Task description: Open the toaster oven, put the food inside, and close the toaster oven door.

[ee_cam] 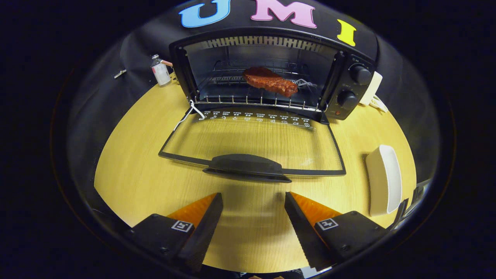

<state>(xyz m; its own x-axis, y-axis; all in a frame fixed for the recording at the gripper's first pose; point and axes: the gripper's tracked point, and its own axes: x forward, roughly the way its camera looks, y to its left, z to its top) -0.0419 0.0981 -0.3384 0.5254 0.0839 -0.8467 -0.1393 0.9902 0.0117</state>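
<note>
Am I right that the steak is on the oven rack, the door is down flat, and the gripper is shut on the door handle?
Not quite: in the gripper view the gripper is open, short of the door handle. The steak is on the rack, door down.

small bottle (160, 70) at booth wall, white dish (384, 179) on wooden table (135, 174)

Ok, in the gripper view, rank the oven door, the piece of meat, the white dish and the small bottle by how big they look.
1. Oven door, lying open, by far the largest.
2. White dish, though it sits nearer the camera, which flatters it.
3. Piece of meat on the rack.
4. Small bottle.
The hand-held gripper is open, holding nothing.
</note>
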